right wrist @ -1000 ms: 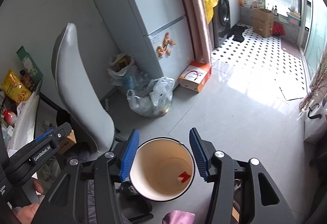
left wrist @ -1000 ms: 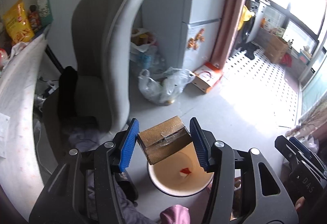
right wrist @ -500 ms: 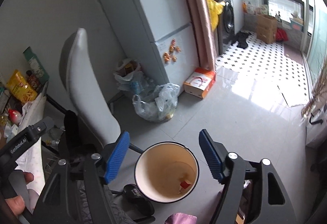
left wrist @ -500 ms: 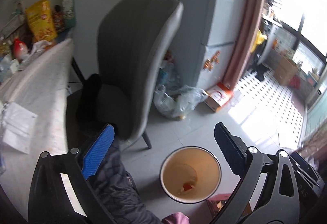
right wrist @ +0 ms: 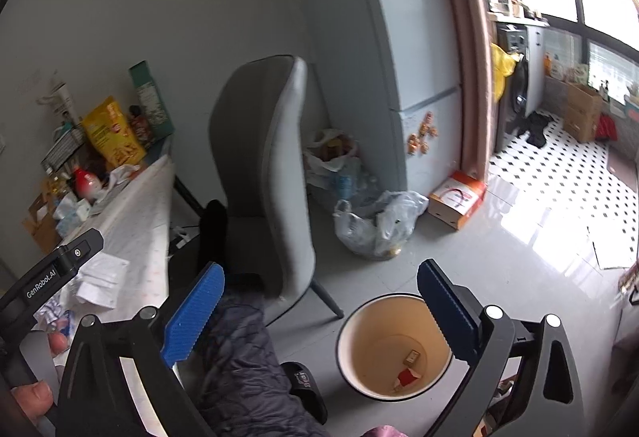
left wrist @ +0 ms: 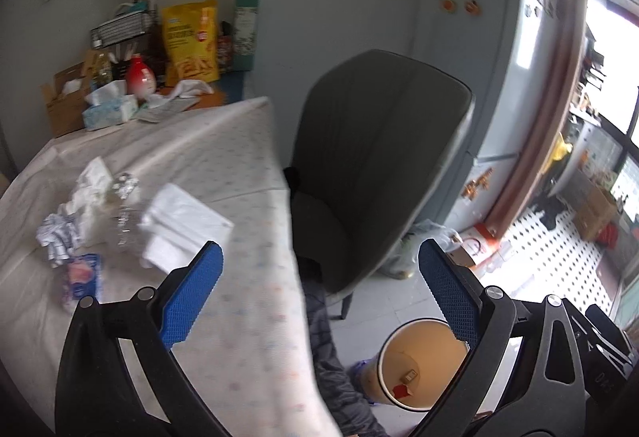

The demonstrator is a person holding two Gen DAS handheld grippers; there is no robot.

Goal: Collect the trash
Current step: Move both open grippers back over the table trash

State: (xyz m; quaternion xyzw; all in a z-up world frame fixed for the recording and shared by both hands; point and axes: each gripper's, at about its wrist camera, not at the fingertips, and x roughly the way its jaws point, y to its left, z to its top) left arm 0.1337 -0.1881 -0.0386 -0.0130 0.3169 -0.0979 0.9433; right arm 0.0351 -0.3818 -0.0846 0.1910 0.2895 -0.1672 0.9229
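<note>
A cream trash bin (left wrist: 419,365) stands on the floor by the table; it also shows in the right wrist view (right wrist: 393,347). A small brown box (right wrist: 411,357) and a red scrap (right wrist: 405,377) lie in its bottom. My left gripper (left wrist: 319,293) is open and empty, above the table edge. On the table lie crumpled white tissues (left wrist: 90,189), a clear plastic bottle (left wrist: 124,213), a folded white paper (left wrist: 183,225) and a pink-blue wrapper (left wrist: 82,277). My right gripper (right wrist: 319,309) is open and empty, above the floor near the bin.
A grey chair (left wrist: 371,173) stands between table and fridge (right wrist: 399,58). Snack bags, a tissue box and bottles crowd the table's far end (left wrist: 159,58). Plastic bags of rubbish (right wrist: 375,221) and an orange-white box (right wrist: 457,197) sit on the floor by the fridge.
My left gripper opened and dropped the brown box into the bin, then swung left and up toward the table. My right gripper opened wider and rose a little.
</note>
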